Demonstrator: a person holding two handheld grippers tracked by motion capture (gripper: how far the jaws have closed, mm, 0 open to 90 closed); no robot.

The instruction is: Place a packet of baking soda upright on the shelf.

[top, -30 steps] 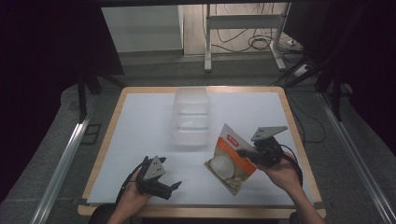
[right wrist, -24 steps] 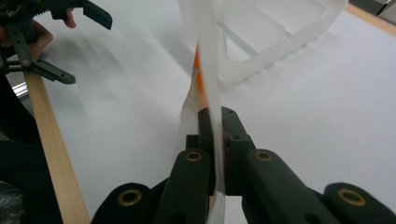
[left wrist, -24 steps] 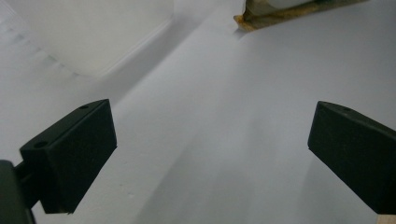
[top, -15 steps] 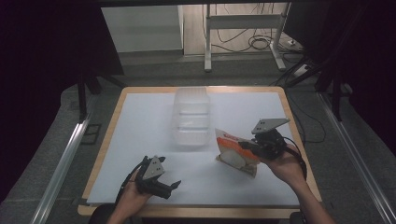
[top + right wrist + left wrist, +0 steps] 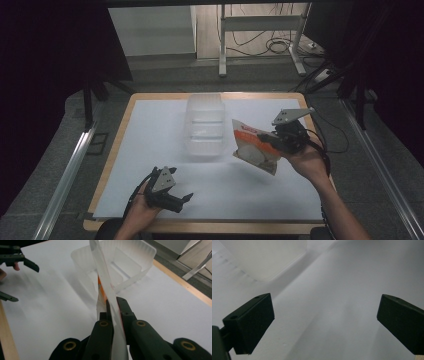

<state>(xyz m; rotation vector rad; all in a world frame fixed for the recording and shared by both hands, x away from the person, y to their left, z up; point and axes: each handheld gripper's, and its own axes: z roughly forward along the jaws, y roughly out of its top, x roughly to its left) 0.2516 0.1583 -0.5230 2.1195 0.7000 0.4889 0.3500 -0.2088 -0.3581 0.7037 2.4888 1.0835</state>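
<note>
A flat white and orange packet (image 5: pixel 252 146) hangs tilted above the table, just right of a clear plastic container (image 5: pixel 205 125). My right gripper (image 5: pixel 267 140) is shut on the packet's right edge. In the right gripper view its jaws pinch the packet (image 5: pixel 103 272) edge-on at my right gripper (image 5: pixel 113 302), with the container (image 5: pixel 130 257) behind. My left gripper (image 5: pixel 182 202) rests low at the front left, held in a hand, open with nothing between its jaws. In the left gripper view the left gripper (image 5: pixel 324 325) spans bare white surface.
A white sheet (image 5: pixel 150 140) covers the wooden-edged table (image 5: pixel 116 135). The container has inner compartments and stands mid-table toward the back. The left gripper (image 5: pixel 25 283) appears far off in the right gripper view. Floor cables and metal legs lie beyond the table.
My right gripper has risen with the packet, lifting it off the table and carrying it back toward the container's right side. The left gripper has stayed put.
</note>
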